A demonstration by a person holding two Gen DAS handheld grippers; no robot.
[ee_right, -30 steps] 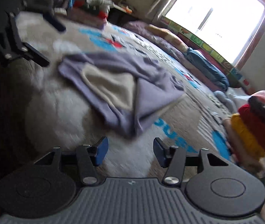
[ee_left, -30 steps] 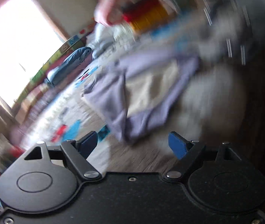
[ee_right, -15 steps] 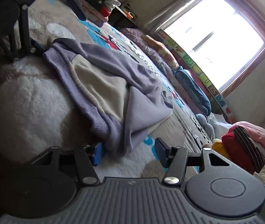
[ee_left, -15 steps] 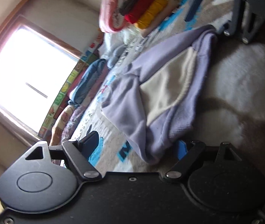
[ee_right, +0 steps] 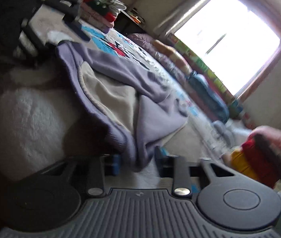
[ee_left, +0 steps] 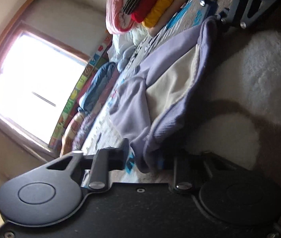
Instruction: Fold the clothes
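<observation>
As jaws close, purple garment [ee_left: 172,107] between

Soft knit cloth, matt lilac outside with a ribbed hem, on the sweatshirt [ee_left: 172,91] [ee_right: 120,87]; cream fleece lining, napped and dull. Fluffy, rough white pile on the rug [ee_left: 263,73] [ee_right: 27,127] at 3 o'clock of the garment in the left view. Matt black plastic with bright metal screws on the left gripper [ee_left: 146,158]; ribbed grey plastic with blue rubbery pads on the right gripper [ee_right: 137,159]. Stacked folded cloth [ee_left: 150,6] at 12 o'clock, matt. Wood window frame [ee_left: 31,27], smooth.
</observation>
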